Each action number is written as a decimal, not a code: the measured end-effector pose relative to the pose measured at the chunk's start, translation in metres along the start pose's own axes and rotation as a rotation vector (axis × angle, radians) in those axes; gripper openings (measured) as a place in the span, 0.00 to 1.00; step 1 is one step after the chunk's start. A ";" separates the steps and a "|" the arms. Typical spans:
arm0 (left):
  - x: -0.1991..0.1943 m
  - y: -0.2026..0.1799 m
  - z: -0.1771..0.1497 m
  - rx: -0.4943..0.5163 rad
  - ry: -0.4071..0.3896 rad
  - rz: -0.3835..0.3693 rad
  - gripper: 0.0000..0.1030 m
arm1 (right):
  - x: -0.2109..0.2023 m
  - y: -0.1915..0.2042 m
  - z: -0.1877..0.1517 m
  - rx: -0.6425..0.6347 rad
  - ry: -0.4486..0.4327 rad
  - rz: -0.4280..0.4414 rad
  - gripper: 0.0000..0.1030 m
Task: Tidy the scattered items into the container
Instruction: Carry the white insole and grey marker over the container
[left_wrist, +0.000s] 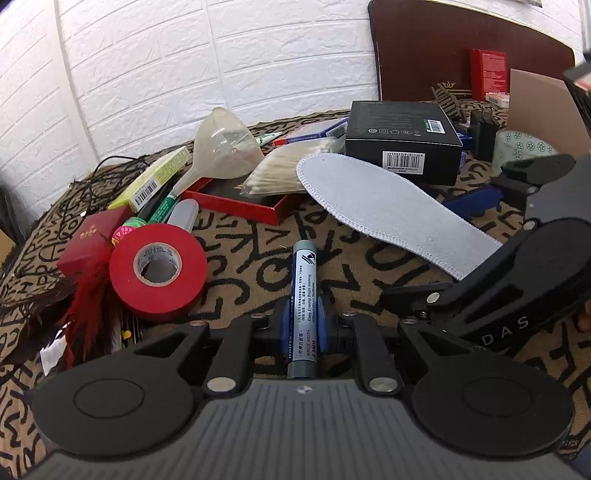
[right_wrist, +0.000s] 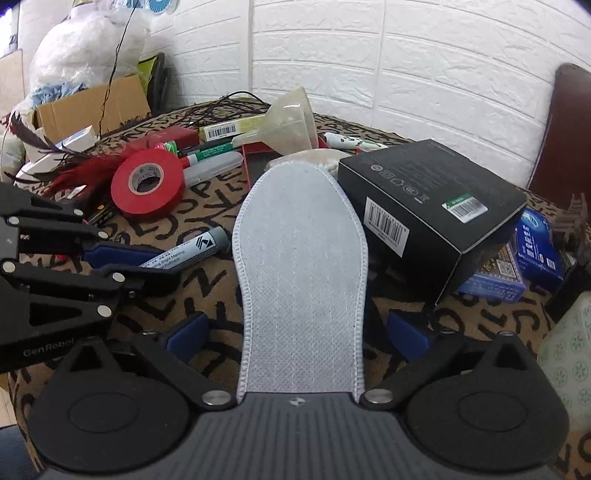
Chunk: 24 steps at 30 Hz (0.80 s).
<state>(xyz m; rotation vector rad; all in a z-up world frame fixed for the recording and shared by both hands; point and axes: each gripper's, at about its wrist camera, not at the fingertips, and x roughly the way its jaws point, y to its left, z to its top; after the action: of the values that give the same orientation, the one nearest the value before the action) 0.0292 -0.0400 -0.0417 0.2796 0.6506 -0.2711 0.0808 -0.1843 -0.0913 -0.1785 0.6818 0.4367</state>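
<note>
white brick wall (right_wrist: 406, 74) behind a table draped in letter-patterned cloth (left_wrist: 258, 266).

Even bright indoor light, soft shadows, no glare; sharp centre, strong fisheye bending and dark vignetted corners.

Marker (left_wrist: 303, 291) on cloth (left_wrist: 258, 254), tape (left_wrist: 158, 271) to its left; insole (left_wrist: 391, 206) right, toe seemingly against the box (left_wrist: 402, 140).

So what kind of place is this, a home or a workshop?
Probably a cluttered room at home: a letter-patterned tablecloth, white brick-pattern wall, and household odds like red tape, an insole and a cardboard box.
</note>
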 end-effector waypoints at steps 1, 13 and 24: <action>0.000 0.000 0.000 -0.002 -0.004 -0.005 0.17 | 0.000 -0.002 0.001 0.003 -0.002 0.007 1.00; -0.028 -0.004 0.014 0.010 -0.150 -0.090 0.16 | -0.055 0.010 0.016 -0.172 -0.135 -0.102 0.56; -0.051 -0.050 0.081 0.081 -0.276 -0.175 0.16 | -0.136 -0.050 0.036 -0.104 -0.260 -0.274 0.56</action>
<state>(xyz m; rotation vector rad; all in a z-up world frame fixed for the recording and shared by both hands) 0.0181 -0.1055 0.0436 0.2575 0.3916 -0.4956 0.0300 -0.2629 0.0248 -0.3034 0.3722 0.2266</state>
